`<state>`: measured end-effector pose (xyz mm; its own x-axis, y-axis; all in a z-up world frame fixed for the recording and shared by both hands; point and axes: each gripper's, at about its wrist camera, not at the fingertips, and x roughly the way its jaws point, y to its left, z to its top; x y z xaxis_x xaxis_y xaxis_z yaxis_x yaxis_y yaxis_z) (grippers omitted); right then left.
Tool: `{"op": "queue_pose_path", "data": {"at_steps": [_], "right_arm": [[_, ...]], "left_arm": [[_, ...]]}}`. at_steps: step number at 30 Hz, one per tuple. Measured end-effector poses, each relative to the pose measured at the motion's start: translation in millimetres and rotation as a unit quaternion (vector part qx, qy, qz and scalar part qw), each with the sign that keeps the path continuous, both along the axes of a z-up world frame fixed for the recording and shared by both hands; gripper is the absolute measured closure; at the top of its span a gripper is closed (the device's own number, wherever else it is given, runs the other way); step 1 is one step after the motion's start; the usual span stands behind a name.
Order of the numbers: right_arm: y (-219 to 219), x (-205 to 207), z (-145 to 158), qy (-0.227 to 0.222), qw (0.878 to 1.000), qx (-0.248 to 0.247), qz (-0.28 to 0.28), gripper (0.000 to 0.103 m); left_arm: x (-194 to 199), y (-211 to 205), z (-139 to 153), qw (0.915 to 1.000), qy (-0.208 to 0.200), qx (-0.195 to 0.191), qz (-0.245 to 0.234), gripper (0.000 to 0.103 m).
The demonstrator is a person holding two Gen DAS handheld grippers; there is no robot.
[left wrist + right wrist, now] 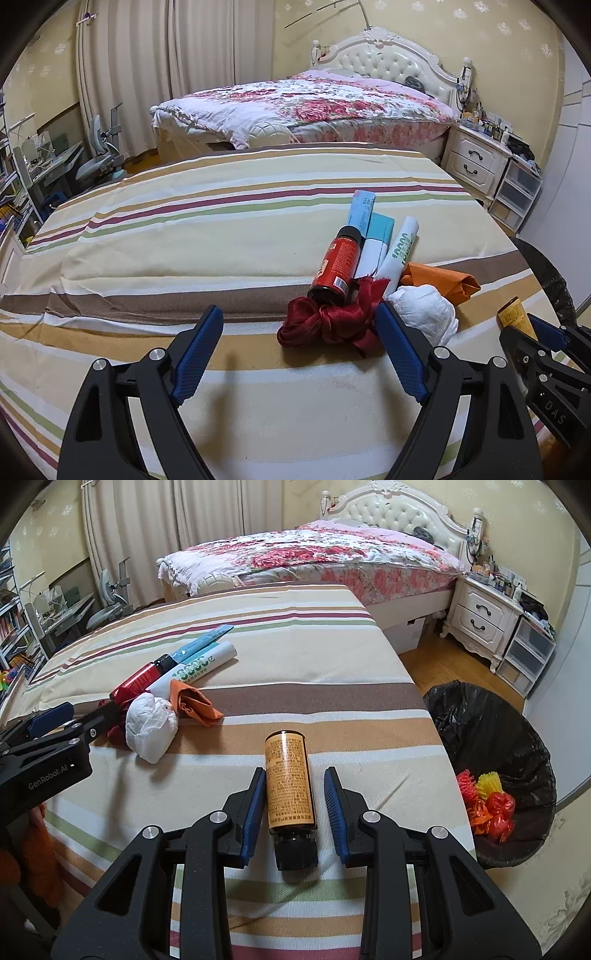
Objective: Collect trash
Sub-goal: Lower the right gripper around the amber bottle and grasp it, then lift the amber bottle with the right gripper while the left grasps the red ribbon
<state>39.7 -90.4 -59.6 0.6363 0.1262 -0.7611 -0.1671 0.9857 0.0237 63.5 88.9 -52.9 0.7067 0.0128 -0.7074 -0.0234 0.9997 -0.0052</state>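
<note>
The right gripper straddles the amber bottle, which lies on the striped cloth with its black cap toward the camera. The left pad seems to touch the label, but a gap shows on the right, so the jaws are part-closed and not yet pinching. A round bottle could roll or squirt forward if the pads close off-centre.

The left gripper is spread wide over bare cloth, with the red ribbon against its right finger. Just beyond lie a red bottle, a white wad and orange paper; farther off, some tubes. Closing here might catch only loose ribbon, or nudge the red bottle.

The lined bin stands right of the right gripper, below the table edge. A short swing could drop the bottle on the floor.

The bin's near side is cut off, and the small print on the labels is unreadable.
</note>
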Motion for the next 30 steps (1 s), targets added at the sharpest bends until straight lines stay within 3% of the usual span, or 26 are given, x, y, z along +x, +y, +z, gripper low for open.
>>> {"op": "queue_pose_path", "data": {"at_steps": [6, 12, 16, 30], "right_arm": [[4, 5, 0, -0.002, 1.0, -0.008, 0.001, 0.071], [6, 4, 0, -0.004, 1.0, -0.011, 0.002, 0.07], [6, 4, -1, -0.004, 1.0, -0.011, 0.001, 0.07], [6, 3, 0, -0.005, 1.0, -0.013, 0.001, 0.07]], "left_arm": [[5, -1, -3, 0.9998, 0.014, -0.01, -0.014, 0.022], [2, -1, -6, 0.9984, 0.02, -0.033, -0.042, 0.048], [-1, -4, -6, 0.998, 0.019, -0.032, -0.05, 0.055], [-18, 4, -4, 0.9977, 0.018, -0.043, -0.05, 0.06]]}}
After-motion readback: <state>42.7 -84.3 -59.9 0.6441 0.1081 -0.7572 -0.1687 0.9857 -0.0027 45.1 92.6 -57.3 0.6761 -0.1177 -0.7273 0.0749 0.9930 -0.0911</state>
